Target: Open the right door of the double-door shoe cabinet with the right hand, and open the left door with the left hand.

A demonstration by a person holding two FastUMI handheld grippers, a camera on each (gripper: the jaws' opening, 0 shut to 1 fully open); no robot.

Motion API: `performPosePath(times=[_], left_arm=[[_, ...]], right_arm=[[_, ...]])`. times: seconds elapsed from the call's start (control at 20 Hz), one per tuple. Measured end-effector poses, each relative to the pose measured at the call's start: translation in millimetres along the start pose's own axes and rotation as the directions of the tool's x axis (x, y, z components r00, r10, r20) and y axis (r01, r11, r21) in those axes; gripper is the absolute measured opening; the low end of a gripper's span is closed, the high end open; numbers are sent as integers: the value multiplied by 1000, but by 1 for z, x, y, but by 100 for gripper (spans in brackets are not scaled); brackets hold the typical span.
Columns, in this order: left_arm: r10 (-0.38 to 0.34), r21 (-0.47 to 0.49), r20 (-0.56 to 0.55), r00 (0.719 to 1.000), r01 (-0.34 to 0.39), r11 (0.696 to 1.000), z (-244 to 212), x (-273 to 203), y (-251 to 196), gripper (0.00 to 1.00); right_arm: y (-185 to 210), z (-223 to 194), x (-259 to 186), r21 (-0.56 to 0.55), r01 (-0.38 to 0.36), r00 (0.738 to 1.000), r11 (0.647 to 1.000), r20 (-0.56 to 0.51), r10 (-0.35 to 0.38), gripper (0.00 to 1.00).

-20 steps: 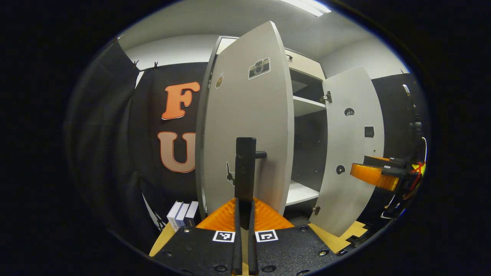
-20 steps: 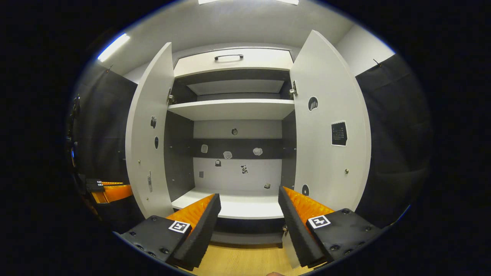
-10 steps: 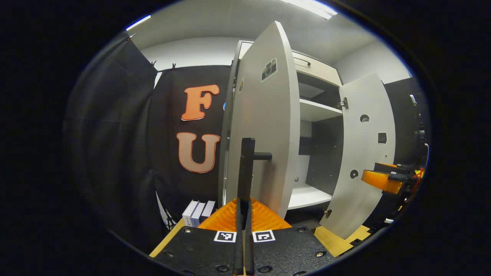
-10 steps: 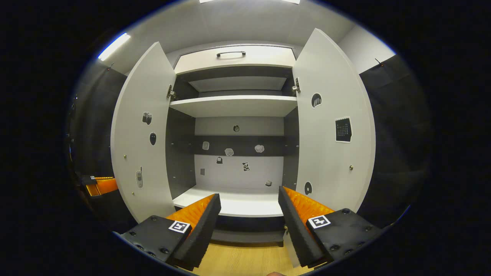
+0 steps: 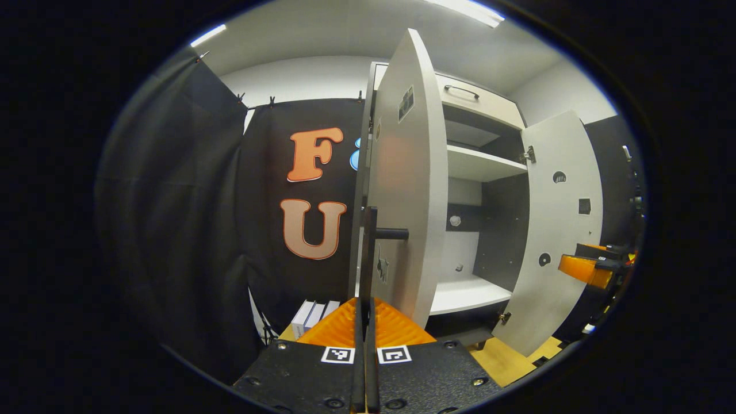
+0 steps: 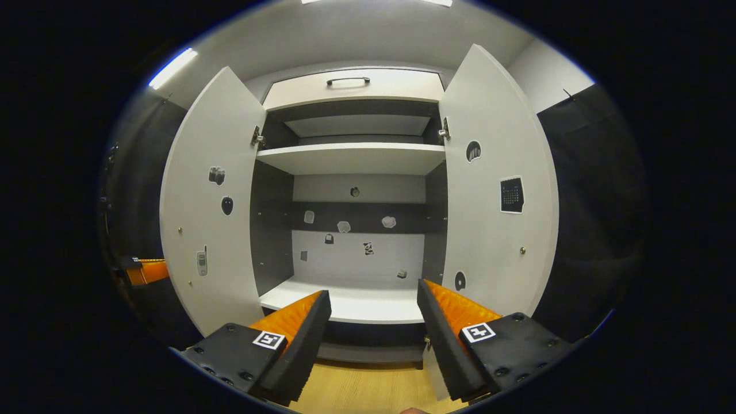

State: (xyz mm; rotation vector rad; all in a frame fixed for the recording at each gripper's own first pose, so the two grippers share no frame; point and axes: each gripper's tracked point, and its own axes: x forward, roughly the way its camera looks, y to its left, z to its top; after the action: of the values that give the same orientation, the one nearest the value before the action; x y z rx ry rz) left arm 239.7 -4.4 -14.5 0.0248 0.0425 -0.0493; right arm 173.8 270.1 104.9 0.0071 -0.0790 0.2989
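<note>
While both pale grey flat-panel doors of the shoe cabinet stand swung outward, what matters is how the black bar handle (image 5: 370, 253) sits against the left gripper (image 5: 365, 322): it rises straight up out of the closed orange-and-black fingers, its long axis vertical, held to the door by a short black peg at mid-height. From the left gripper view the fingers look pressed together on the handle's lower end, so this hand has the left door (image 5: 409, 172), which is seen nearly edge-on, opened wide and leaning away to the right of the handle. In my judgement any further swing has to follow the hinge arc, since the bar can only travel with the panel. The right gripper (image 6: 374, 322) faces squarely into the cabinet with its fingers spread apart and nothing between them, the right door (image 6: 497, 190) just beside it and already clear. Inside, the white shelves (image 6: 351, 158) are bare, small dark stickers dot the back wall and both door panels, and a closed top drawer (image 6: 353, 86) with a black handle sits above, over a light wooden floor (image 6: 368, 394)
</note>
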Motion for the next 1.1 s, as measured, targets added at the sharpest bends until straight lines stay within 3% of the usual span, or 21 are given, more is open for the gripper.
performPosePath(times=[0.5,0.7,0.9,0.95,1.1], left_arm=[[73,19,2,997,-73,997,2,-5,14,1],[43,-29,8,999,-43,999,2,-5,1,0],[41,-15,10,999,-41,999,3,-8,1,4],[37,-12,10,999,-37,999,3,-9,0,0],[45,-16,-12,999,-46,999,0,-11,0,1]], right_arm=[[-22,4,-24,-7,43,999,999,9,-43,96],[-31,-1,-36,0,55,998,998,-6,-55,96],[-41,-1,-50,-6,61,998,998,-13,-61,96],[-45,0,-54,-12,64,998,998,-13,-64,96],[-59,6,-66,-17,69,998,997,-13,-69,96]])
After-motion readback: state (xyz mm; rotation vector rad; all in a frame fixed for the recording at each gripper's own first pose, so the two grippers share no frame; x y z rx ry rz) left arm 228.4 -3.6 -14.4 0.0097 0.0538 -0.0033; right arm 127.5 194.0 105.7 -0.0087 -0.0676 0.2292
